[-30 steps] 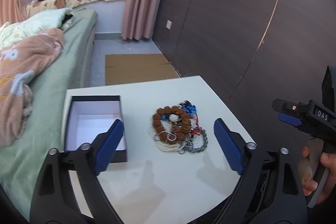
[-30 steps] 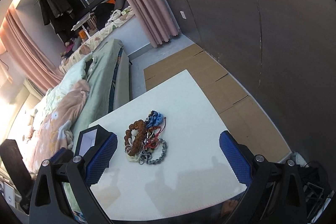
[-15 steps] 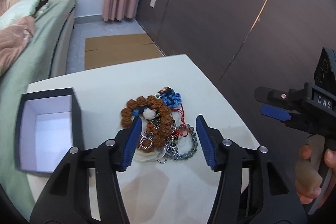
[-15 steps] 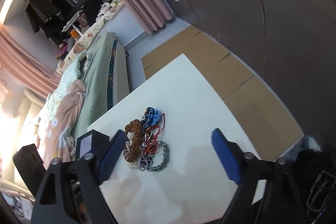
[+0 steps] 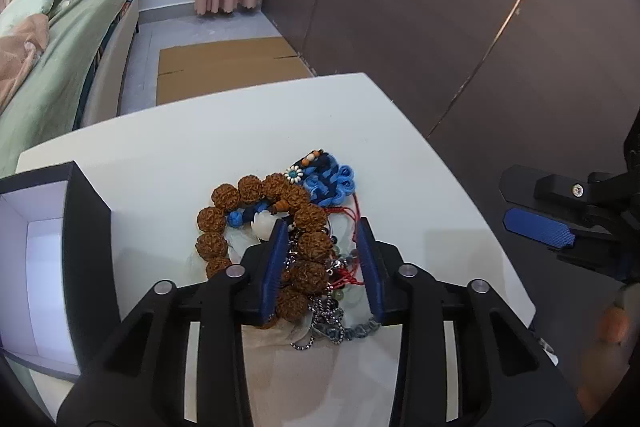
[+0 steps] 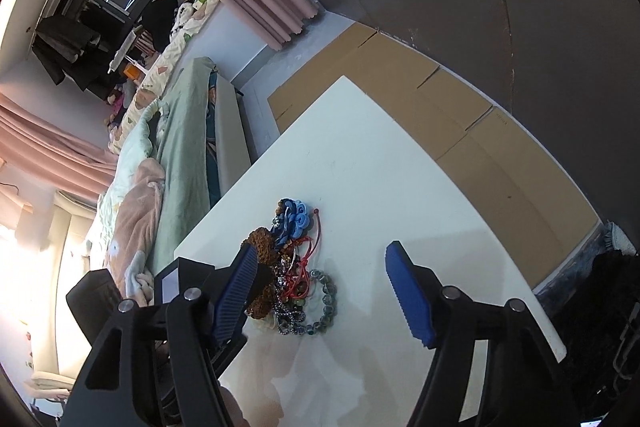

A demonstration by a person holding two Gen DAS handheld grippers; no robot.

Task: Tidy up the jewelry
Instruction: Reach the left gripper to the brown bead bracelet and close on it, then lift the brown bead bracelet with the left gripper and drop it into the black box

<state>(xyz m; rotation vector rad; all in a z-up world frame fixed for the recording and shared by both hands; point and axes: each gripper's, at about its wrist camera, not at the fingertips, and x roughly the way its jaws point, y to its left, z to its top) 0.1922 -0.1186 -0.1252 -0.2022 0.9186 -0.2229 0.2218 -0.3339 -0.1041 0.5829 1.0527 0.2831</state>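
A tangled pile of jewelry lies on the white table (image 5: 208,131): a brown bead bracelet (image 5: 248,203), a blue knotted cord (image 5: 330,183), red string, a chain and a grey-green bead bracelet (image 6: 326,301). My left gripper (image 5: 322,259) is down over the pile, its blue pads (image 5: 276,267) narrowed around the right side of the brown bead bracelet and the tangle, not fully closed. An open black box (image 5: 86,247) with a white inside stands to the left. My right gripper (image 6: 320,291) is open and empty, above the table to the right of the pile.
A bed with green and pink bedding (image 5: 48,39) runs along the left of the table. Flattened cardboard (image 5: 228,63) lies on the floor beyond the table. A dark panelled wall (image 5: 460,7) stands on the right. The table's right edge (image 6: 532,291) is near.
My left gripper has moved forward and down onto the jewelry pile and its jaws have narrowed around the beads. My right gripper has tilted and drifted closer to the pile, still open.
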